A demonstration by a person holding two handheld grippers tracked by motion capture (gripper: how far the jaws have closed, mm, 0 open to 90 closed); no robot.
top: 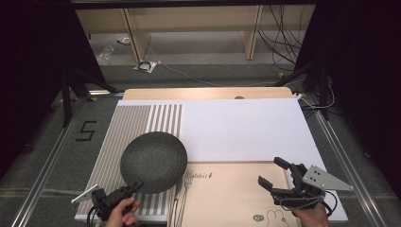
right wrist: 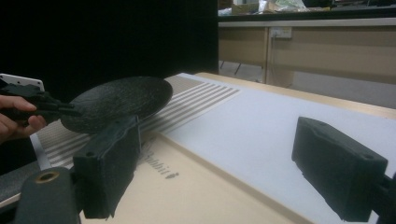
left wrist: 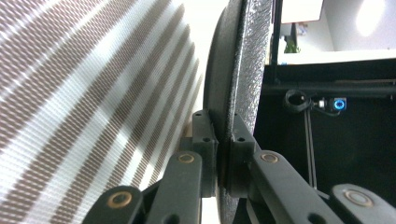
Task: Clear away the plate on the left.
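I hold the dark round plate [top: 153,162] by its near edge with my left gripper [top: 134,186], and the two jaws are pressed together on the rim, one pad on each face, as the left gripper view shows it [left wrist: 233,93]. The plate is raised and tilted above the striped placemat [top: 130,124], not lying flat on it; I judge that a grip on the edge is the only way to take such a flat, wide thing, because the jaws cannot go around it. My right gripper [top: 275,171] waits over the wooden tray [top: 227,198] with its pads [right wrist: 338,165] wide apart and nothing between them, so it is free to help or to receive the plate. A fork [top: 185,185] lies beside the tray, at the plate's right edge. I think the rough surface of the plate helps my pads not to slip, but the weight hangs far from the grip, so it could sag.
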